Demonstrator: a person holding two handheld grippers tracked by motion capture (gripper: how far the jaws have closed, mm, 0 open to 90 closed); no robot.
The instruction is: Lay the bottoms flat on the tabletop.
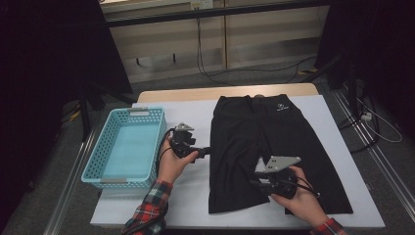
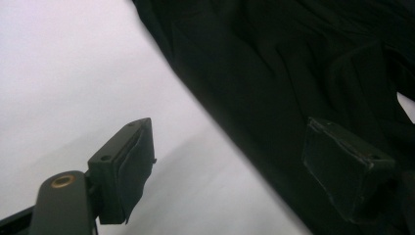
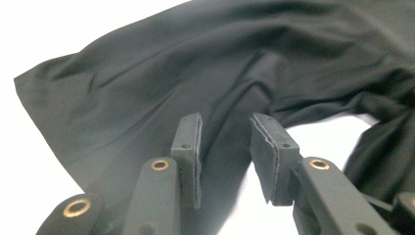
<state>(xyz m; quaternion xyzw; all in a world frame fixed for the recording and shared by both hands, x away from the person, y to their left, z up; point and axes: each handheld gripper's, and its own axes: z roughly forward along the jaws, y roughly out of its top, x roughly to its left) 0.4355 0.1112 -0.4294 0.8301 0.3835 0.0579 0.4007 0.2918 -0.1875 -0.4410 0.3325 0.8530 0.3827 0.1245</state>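
Nearest, at the front edge of the table [image 1: 195, 215], the right gripper [image 1: 258, 177] hovers low over the black shorts [image 1: 274, 147], its jaws pointing toward the inner edge of one leg. In the right gripper view the jaws stand partly open, a narrow gap between the pads, with the fabric edge lying below and just ahead of them; nothing is pinched yet as far as I can tell.

Further in, the left gripper [image 1: 206, 152] sits at the outer side seam of the shorts, about mid-table. The left gripper view shows its jaws wide apart, one pad [image 2: 129, 166] over bare white tabletop, the other over dark cloth, straddling the hem line but holding nothing.

Shorts lie flat, spread over the right half of the table. Long axis runs front to back: waistband with a small white logo [image 1: 280, 106] at the far edge, both leg openings toward the near edge.

Likely step: taking hold of the fabric to fold it. To do it well, I'd judge each gripper should come down onto the cloth edge, catch all layers, and close fully before lifting, so the legs do not slide apart.

Beyond, at the left edge, a blue basket [image 1: 105, 171] stands, well apart from the shorts.
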